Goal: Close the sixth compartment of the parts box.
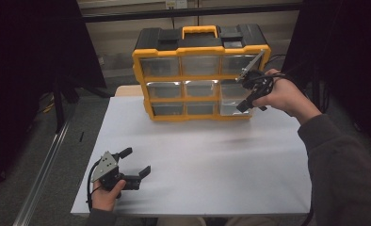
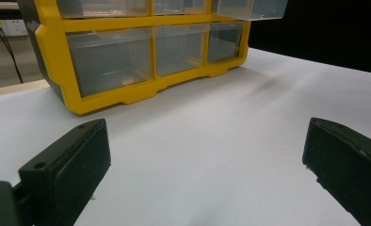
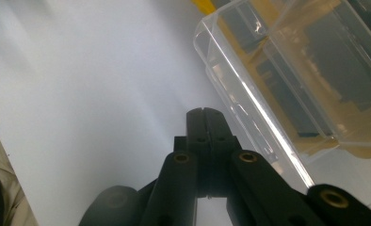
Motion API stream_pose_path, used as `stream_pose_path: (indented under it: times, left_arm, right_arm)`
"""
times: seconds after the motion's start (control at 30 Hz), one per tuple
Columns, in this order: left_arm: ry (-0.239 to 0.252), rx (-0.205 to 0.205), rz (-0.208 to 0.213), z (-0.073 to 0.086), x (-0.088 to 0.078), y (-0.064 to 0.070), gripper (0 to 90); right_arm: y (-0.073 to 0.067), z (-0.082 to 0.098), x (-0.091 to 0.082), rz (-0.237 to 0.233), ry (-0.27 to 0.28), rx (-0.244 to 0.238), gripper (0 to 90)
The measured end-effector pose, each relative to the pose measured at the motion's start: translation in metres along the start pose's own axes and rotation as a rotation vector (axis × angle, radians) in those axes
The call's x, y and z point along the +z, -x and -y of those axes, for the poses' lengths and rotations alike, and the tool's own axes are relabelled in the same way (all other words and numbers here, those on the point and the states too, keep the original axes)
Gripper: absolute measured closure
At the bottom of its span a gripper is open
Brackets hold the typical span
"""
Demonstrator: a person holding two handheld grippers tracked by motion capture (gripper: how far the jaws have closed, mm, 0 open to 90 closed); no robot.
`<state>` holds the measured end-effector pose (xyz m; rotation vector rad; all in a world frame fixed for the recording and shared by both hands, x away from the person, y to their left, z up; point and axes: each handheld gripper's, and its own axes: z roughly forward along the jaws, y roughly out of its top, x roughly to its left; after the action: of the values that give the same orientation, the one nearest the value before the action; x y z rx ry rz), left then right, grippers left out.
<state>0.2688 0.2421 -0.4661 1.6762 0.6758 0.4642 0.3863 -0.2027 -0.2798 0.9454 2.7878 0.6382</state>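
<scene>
At the near left of the white desk (image 1: 197, 160), the left gripper (image 1: 136, 162) rests low in the person's left hand (image 1: 106, 195), its jaws spread wide with nothing between them; in the left gripper view they frame bare desk below the yellow organizer (image 2: 127, 94). That yellow organizer (image 1: 200, 70), with a black top and rows of clear drawers, stands upright at the far middle of the desk. At its right end, the right gripper (image 1: 244, 106) is held in the right hand (image 1: 287, 94), pointing down beside a clear drawer (image 3: 278, 84) that juts out from the lower right corner. Its jaws are pressed fully together, gripping nothing, just beside the drawer's front wall.
</scene>
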Motion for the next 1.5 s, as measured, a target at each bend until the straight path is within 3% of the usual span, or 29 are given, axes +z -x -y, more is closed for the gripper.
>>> stream_pose_path:
  times: [0.13, 0.2, 0.27, 0.33, 0.37, 0.4, 0.47, 0.5, 0.6, 0.63, 1.5]
  left_arm:
    - [-0.009, 0.010, 0.013, 0.0004, -0.0004, -0.0013, 1.5]
    - [-0.037, 0.050, 0.009, -0.0001, -0.0024, -0.0038, 1.5]
    - [-0.037, 0.045, 0.005, -0.0001, -0.0024, -0.0035, 1.5]
    - [0.002, -0.003, 0.005, 0.0004, 0.0002, -0.0002, 1.5]
    - [0.000, -0.005, 0.004, 0.0005, 0.0003, 0.0000, 1.5]
    - [-0.014, 0.011, -0.013, 0.0002, -0.0004, -0.0001, 1.5]
    - [-0.010, 0.010, 0.014, 0.0004, -0.0004, -0.0014, 1.5]
    - [-0.008, 0.003, 0.002, 0.0005, -0.0005, -0.0006, 1.5]
    - [-0.039, 0.045, -0.003, -0.0003, -0.0026, -0.0031, 1.5]
    - [0.001, -0.007, -0.002, 0.0004, 0.0000, 0.0003, 1.5]
    - [-0.004, 0.001, -0.018, -0.0002, -0.0006, 0.0009, 1.5]
  right_arm:
    - [0.0004, -0.0001, 0.0031, 0.001, -0.009, -0.011, 90.0]
    - [0.0011, -0.0002, 0.0043, 0.005, -0.011, -0.018, 90.0]
    - [0.0011, -0.0006, 0.0042, 0.009, -0.009, -0.013, 90.0]
    - [0.0011, -0.0007, 0.0039, 0.010, -0.010, -0.007, 90.0]
    - [0.0017, -0.0006, 0.0042, 0.014, -0.010, -0.012, 90.0]
    - [0.0024, -0.0003, 0.0043, 0.024, -0.013, -0.015, 90.0]
    - [0.0034, 0.0005, 0.0049, 0.026, -0.016, -0.013, 90.0]
    - [0.0038, 0.0007, 0.0050, 0.032, -0.018, -0.009, 90.0]
    - [0.0056, 0.0009, 0.0049, 0.043, -0.014, -0.011, 90.0]
    - [0.0062, 0.0009, 0.0048, 0.039, -0.010, -0.014, 90.0]
    - [0.0071, -0.0018, 0.0049, 0.063, -0.001, -0.019, 90.0]
